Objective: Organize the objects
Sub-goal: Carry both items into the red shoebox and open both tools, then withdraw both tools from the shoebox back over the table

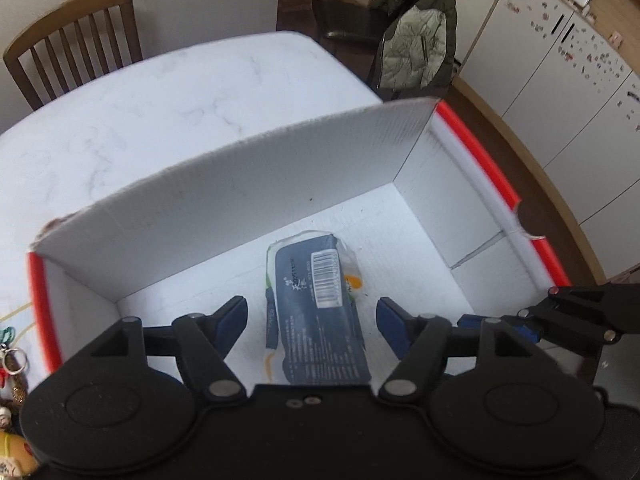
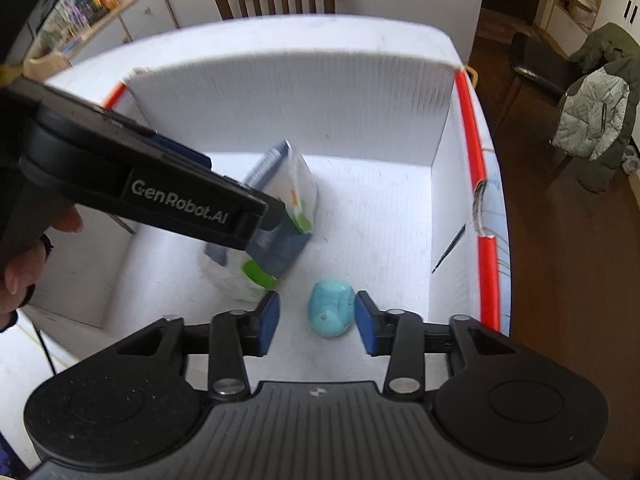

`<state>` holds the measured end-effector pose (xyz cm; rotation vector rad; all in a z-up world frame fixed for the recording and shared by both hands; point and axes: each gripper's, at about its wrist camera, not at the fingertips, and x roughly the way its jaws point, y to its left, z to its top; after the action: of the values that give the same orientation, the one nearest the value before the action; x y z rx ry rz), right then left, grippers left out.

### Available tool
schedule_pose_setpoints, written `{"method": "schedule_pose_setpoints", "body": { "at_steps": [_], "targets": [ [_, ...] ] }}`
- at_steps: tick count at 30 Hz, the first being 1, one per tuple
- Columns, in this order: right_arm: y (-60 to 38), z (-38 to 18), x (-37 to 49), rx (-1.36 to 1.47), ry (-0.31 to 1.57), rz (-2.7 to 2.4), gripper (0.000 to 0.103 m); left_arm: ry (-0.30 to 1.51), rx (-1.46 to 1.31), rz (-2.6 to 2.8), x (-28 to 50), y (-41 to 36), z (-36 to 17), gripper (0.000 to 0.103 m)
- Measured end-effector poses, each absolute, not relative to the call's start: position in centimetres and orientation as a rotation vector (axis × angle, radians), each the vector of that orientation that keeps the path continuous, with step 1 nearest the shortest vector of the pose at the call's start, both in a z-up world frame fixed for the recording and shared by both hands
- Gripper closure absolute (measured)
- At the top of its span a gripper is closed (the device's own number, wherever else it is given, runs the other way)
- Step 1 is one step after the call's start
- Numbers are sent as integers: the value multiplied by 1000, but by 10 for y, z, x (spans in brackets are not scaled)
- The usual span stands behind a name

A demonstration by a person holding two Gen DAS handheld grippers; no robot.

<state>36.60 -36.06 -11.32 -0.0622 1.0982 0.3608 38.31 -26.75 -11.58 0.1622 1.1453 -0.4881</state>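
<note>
**Both grippers over the white box, two items sitting inside**

So the landmark here was the white box (image 1: 224, 184) with the red-edged sides, sitting on the white table (image 1: 160, 92). On the box floor, about mid-way across, lay the tissue pack (image 1: 320, 312), dark blue wrapper with a barcode label facing up. The left gripper (image 1: 311, 322) was right above it, jaws spread wide, blue pads clear of the pack on both sides, so nothing was gripped.

Over toward the box's right wall, near its front edge, the little turquoise toy (image 2: 331, 312) was lying on the floor of the box. The right gripper (image 2: 317, 322) straddled it, jaws let go: the left pad stood well off the toy, the right pad was close beside it, and I couldn't tell if it actually touched.

The toy and the pack were near each other but apart. A wooden chair (image 1: 76, 44) stood past the far side of the box, and some small trinkets (image 1: 12, 360) lay just outside its left wall.
</note>
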Motion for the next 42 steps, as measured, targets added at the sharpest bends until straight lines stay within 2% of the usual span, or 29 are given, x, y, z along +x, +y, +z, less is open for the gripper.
{"method": "schedule_pose_setpoints", "body": {
  "at_steps": [7, 11, 19, 22, 31, 42],
  "targets": [
    [-363, -77, 344, -19, 993, 398, 60, 1063, 108, -486, 356, -246, -79, 27],
    [-357, -58, 331, -4, 934, 427, 51, 1009, 81, -483, 334, -231, -58, 25],
    [-343, -28, 307, -4, 845, 466, 49, 925, 29, -474, 292, -189, -27, 18],
    [-334, -20, 297, -2, 810, 486, 42, 896, 12, -465, 277, -169, -17, 14],
    [-286, -2, 269, 13, 743, 556, 31, 824, -19, -394, 242, -92, -3, 1],
    [-198, -10, 249, 35, 757, 572, 29, 772, 22, -272, 222, 23, -11, 1]
  ]
}}
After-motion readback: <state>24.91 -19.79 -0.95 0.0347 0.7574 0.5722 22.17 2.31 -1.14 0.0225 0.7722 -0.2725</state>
